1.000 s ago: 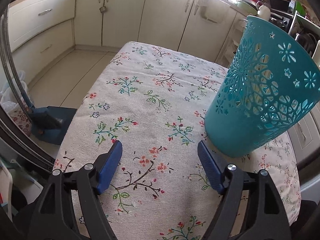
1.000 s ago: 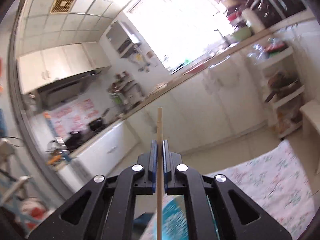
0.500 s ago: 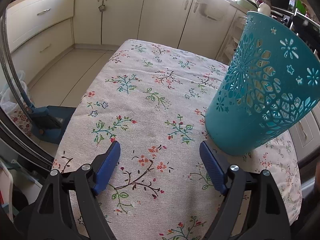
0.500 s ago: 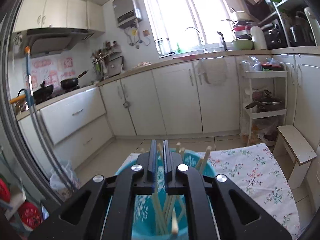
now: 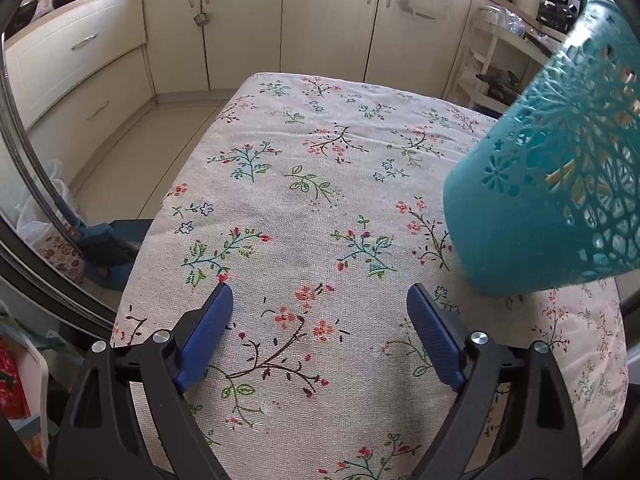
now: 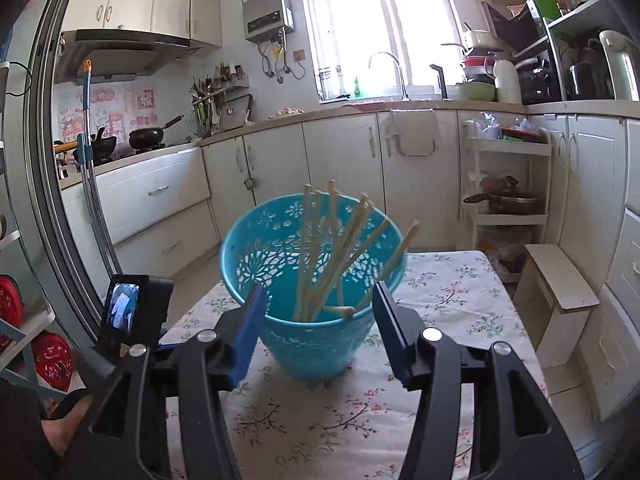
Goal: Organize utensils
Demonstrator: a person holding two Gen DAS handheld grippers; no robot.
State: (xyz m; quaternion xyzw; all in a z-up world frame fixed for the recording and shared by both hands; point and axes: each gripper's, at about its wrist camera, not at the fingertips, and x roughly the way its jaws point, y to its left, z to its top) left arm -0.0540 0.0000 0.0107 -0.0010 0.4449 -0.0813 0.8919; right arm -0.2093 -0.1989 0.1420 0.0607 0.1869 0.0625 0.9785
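A teal perforated basket (image 6: pixel 316 348) stands on the floral tablecloth (image 6: pixel 440 300) and holds several wooden chopsticks (image 6: pixel 332 248) that lean against its rim. My right gripper (image 6: pixel 320 292) hovers just in front of the basket; its jaws are opening and nothing is pressed between them. In the left wrist view the basket (image 5: pixel 560 208) fills the right side, with chopsticks (image 5: pixel 560 172) showing through its holes. My left gripper (image 5: pixel 320 296) hangs over bare tablecloth (image 5: pixel 300 160) to the left of the basket, its jaws still opening with nothing between them.
Cream kitchen cabinets (image 6: pixel 340 168) run along the far wall. A white shelf rack (image 6: pixel 504 200) and a low wooden stool (image 6: pixel 560 280) stand right of the table. A blue mop head (image 5: pixel 104 244) lies on the floor beside the table's left edge.
The right gripper, shut on one chopstick a second ago, came down over the basket and opened; the chopstick now lies in the basket. The left jaws have spread slightly wider.
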